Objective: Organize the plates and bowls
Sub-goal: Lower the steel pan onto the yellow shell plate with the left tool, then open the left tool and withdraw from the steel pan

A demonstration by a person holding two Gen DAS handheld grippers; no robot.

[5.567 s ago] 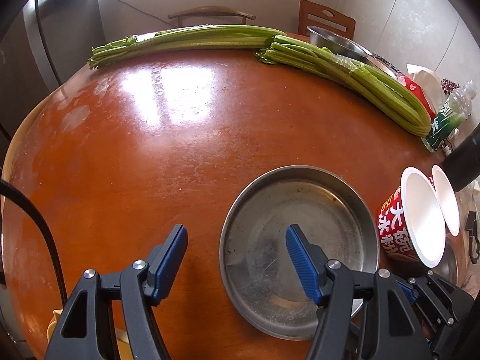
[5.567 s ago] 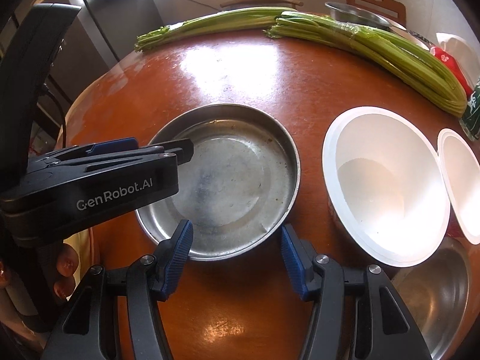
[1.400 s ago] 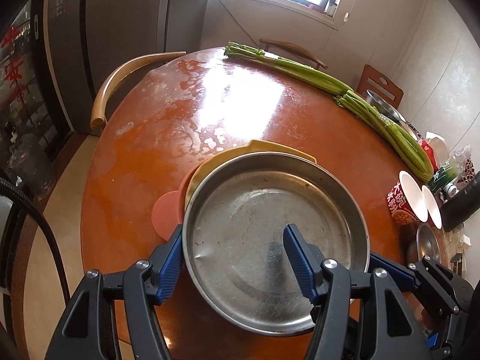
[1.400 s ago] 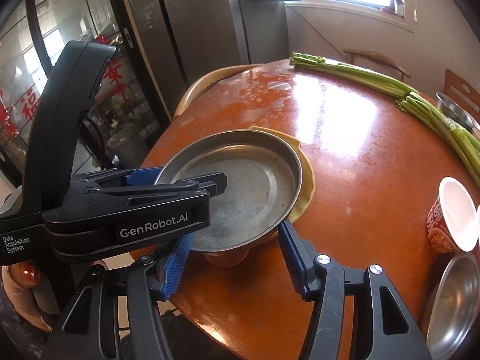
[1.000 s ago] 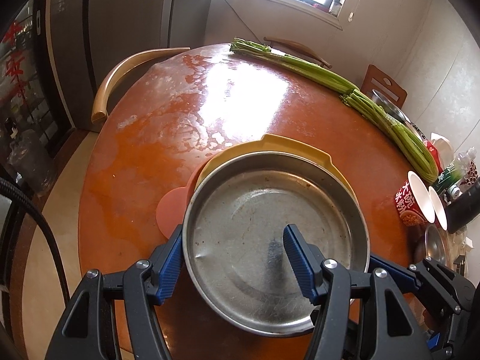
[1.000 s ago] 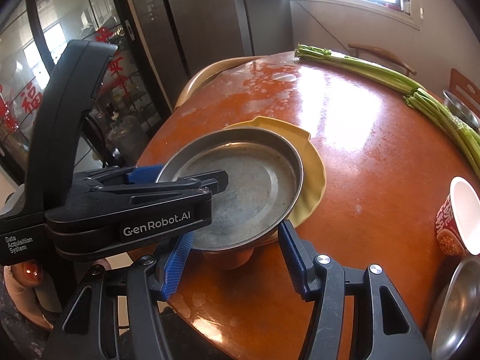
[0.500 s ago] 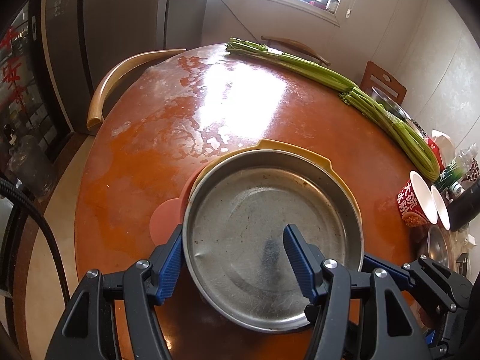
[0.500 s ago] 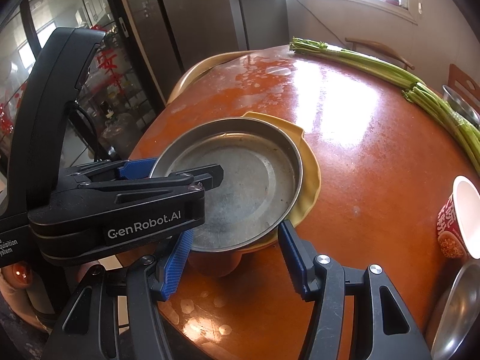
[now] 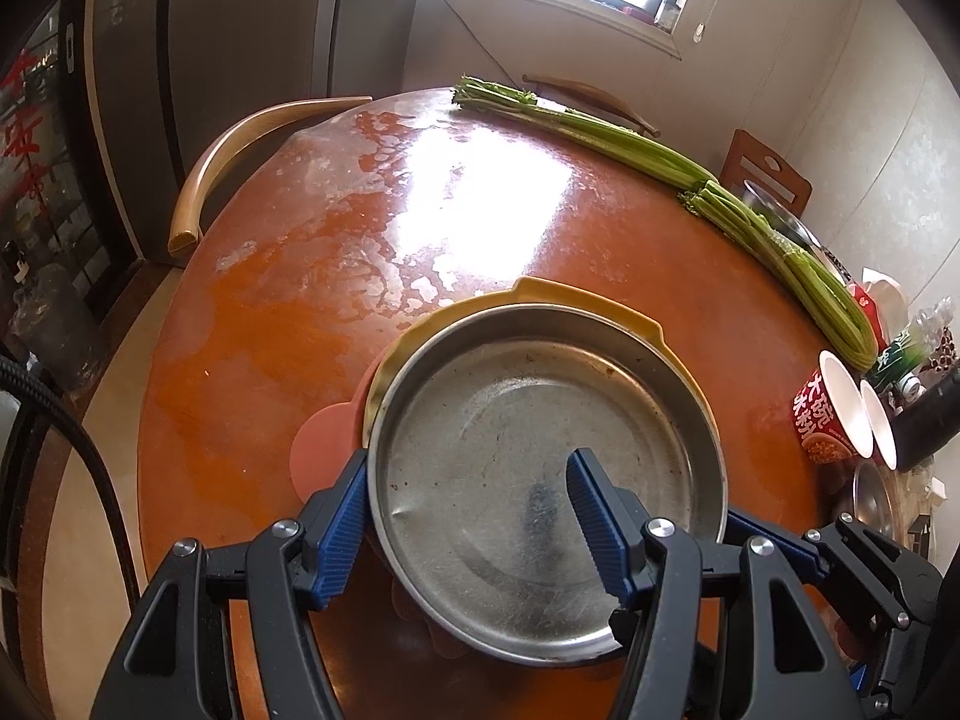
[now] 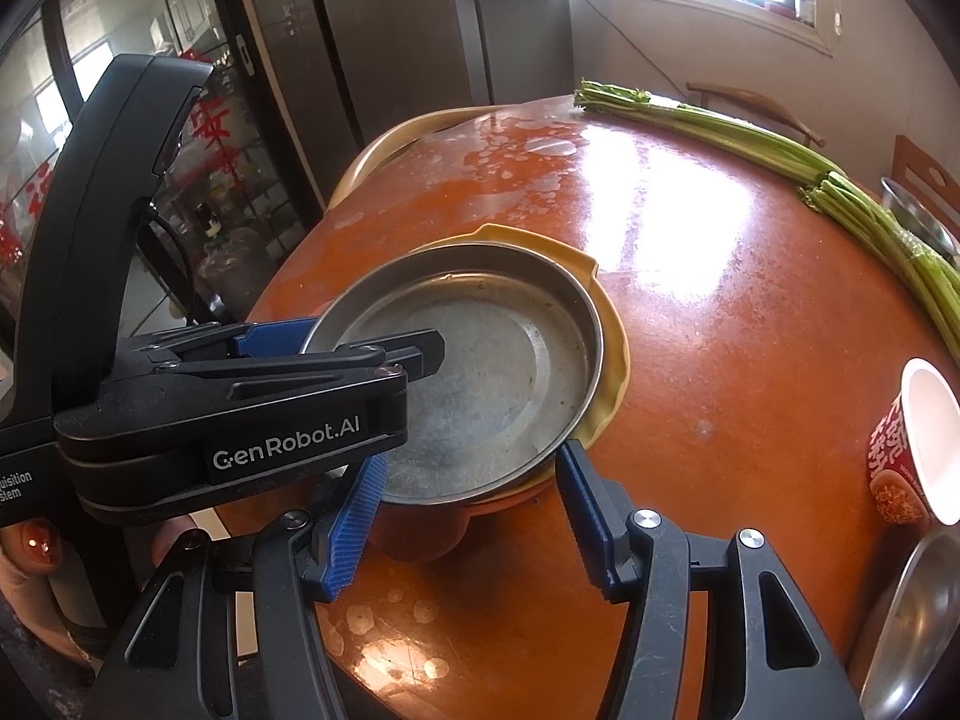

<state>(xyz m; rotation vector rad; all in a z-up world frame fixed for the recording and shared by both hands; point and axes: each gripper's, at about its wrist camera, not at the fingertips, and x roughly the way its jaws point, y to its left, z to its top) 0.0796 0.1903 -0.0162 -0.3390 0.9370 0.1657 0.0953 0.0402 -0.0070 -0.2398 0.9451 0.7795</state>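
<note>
"GenRobot.AI" marks left hand-held gripper clamping steel plate.

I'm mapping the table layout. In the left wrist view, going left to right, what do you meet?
Curved wooden chair back → pink plate → steel pan → red instant noodle cup → small steel bowl.

The left gripper clamps the steel plate (rim between its fingers) over a yellow plate.
</note>
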